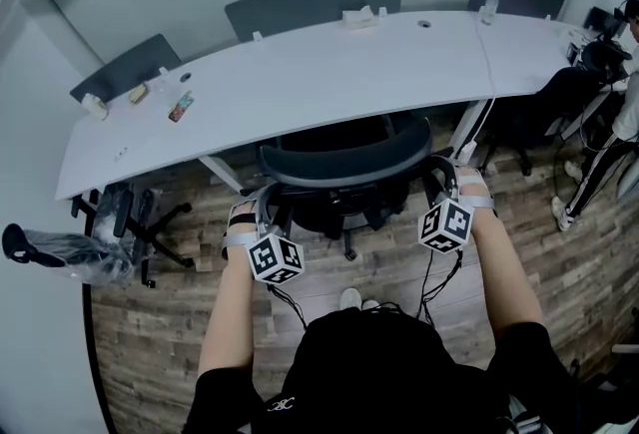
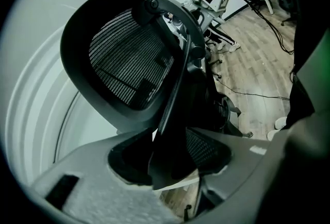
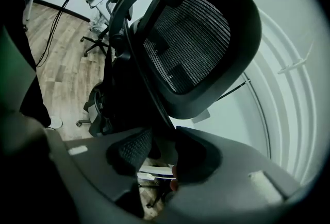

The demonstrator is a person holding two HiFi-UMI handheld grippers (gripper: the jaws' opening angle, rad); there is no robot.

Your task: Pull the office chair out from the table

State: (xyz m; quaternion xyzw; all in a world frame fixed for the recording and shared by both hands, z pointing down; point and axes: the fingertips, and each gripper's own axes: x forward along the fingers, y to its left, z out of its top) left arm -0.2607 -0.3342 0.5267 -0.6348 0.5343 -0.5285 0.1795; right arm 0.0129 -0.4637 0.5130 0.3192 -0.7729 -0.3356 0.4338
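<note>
A person is gripping a black mesh-backed office chair (image 1: 344, 168) with two hand-held grippers at a long white table (image 1: 300, 73). The chair is sitting at the table's near edge, its seat partly under the top and its backrest just clear of it. The left gripper (image 2: 170, 161) is clamping the backrest's left rim, and the right gripper (image 3: 157, 158) is clamping the right rim, each rim pinched between the jaws. Each gripper's cube is showing black-and-white square markers, not words. On the table's left end a small colourful packet (image 1: 181, 107) is lying, its print too small to read; a clear bottle (image 1: 489, 7) is standing toward the right end. Dark chairs (image 1: 315, 3) are lining the table's far side. Another person (image 1: 611, 138) is standing off the table's right end.
</note>
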